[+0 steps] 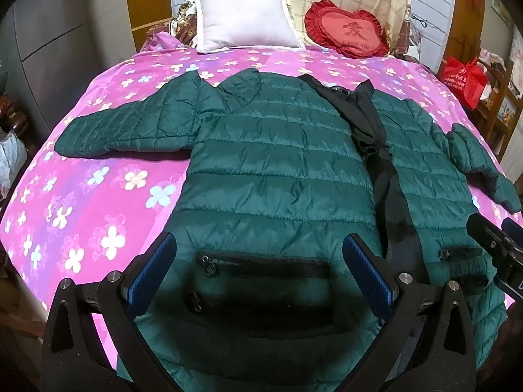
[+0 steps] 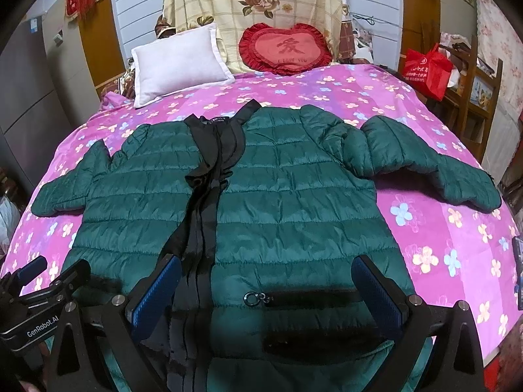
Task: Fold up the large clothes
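A dark green quilted jacket (image 1: 281,163) lies flat, front up, on the pink flowered bed (image 1: 98,196), its black zipper placket running down the middle and both sleeves spread out. My left gripper (image 1: 260,251) is open above the jacket's left hem, over a zipped pocket (image 1: 261,264). My right gripper (image 2: 266,272) is open above the jacket (image 2: 294,179) near its right hem, over the other pocket zipper (image 2: 258,299). The left gripper's body shows at the lower left of the right wrist view (image 2: 42,297). Neither gripper holds anything.
A white pillow (image 1: 245,19) and a red heart cushion (image 1: 346,31) lean at the headboard. A red bag (image 1: 464,78) sits on a wooden shelf to the right of the bed. A grey cabinet (image 1: 49,49) stands to the left. The bedspread (image 2: 457,228) extends to the right.
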